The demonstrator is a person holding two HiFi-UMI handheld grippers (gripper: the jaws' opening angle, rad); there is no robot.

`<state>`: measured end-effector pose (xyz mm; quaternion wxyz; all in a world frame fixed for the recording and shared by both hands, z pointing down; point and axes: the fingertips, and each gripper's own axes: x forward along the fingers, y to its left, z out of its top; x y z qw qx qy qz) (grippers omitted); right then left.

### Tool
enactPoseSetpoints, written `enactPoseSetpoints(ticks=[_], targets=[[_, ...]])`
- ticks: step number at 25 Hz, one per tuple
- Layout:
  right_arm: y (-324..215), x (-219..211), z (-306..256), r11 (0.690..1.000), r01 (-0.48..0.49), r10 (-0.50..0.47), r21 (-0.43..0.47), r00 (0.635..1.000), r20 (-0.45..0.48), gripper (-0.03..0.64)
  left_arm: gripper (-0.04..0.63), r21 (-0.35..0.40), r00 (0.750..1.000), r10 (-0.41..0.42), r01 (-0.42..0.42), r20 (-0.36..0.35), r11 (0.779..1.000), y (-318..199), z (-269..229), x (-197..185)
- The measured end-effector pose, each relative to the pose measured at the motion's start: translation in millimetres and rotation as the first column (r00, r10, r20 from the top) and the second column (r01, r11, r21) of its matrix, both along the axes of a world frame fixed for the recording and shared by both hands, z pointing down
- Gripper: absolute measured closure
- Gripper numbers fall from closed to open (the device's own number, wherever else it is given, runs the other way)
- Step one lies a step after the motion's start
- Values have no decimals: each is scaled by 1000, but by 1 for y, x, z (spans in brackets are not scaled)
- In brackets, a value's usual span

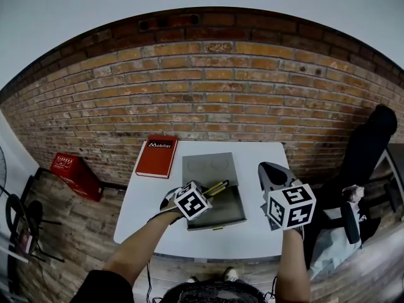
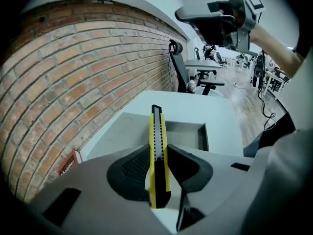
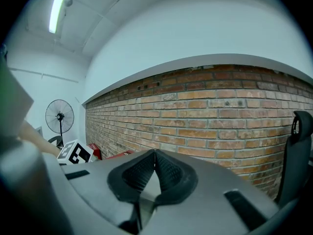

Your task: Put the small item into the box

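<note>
Left hand-held gripper (image 2: 157,151): jaws closed on a yellow-and-black utility knife (image 2: 157,131), gripping its rear half – the front half juts out past the pads.
Utility knife, place: in the head view it hangs in the left hand-held gripper over the open grey box (image 1: 221,212), tip pointing toward the box's far side; whether it touches the box cannot be told.
Box: lies open in the middle of the white counter (image 1: 142,207), its lighter lid flat toward the brick wall (image 1: 208,87), the darker tray nearer the person. The left gripper view shows the tray's inner wall just beyond the knife tip.
Right hand-held gripper (image 3: 154,153): jaws shut pad to pad, nothing between them. In the head view it is held up at the counter's right edge, well apart from the box – its own view looks at the brick wall.
Red book (image 1: 156,156): flat on the counter, left of the box lid, near the wall.
</note>
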<state>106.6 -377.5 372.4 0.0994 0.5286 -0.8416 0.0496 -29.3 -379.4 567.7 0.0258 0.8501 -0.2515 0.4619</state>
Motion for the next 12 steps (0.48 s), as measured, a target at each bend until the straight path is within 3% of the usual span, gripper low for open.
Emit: enactPoseSetpoints(ticks=[8,12], targets=[[-2,0,7,1000,-1,1,-11,1000,-3,597,465,-114,998,37,-31,47,993,9,39,6],[-4,0,9,1000,-4,4,-17,1000,-6,597,465,-130,997,43,-35,58,991,4,52,6]])
